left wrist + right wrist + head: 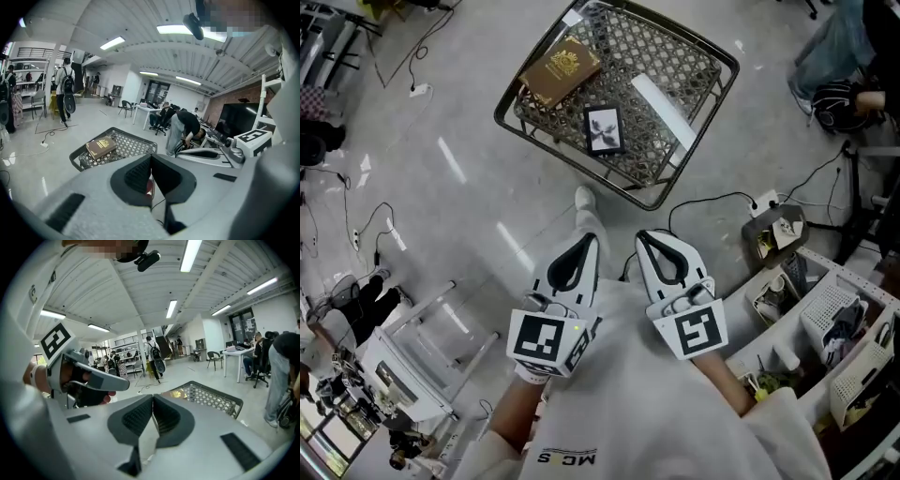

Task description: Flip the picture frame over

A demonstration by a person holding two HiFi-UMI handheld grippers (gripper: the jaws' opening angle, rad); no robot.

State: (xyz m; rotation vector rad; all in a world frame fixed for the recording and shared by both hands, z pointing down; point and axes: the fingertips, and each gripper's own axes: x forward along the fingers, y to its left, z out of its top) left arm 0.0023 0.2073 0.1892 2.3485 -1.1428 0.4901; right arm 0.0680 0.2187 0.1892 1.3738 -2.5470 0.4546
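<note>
a wire-mesh table [675, 56] with a dark rim is standing on the grey floor. the head view is looking down on its whole top, while the left gripper view is catching only its near corner and the right gripper view only its far side.

the left gripper [587, 240] and the right gripper [643, 236] are hovering side by side over the floor, short of the table and touching nothing on it. each gripper's own view is showing its jaws pressed together with nothing between them.

a brown book [560, 70] with a gold emblem is lying flat at one corner of the mesh. the left gripper view is showing it clearly too. a pale strip [662, 109] is lying near the opposite side.

the picture frame [603, 128] is lying flat near the table's closer edge, picture side up, between the book and the strip and just clear of both. only the head view is showing it, since the closed jaws are blocking that part of the table in both gripper views.
</note>
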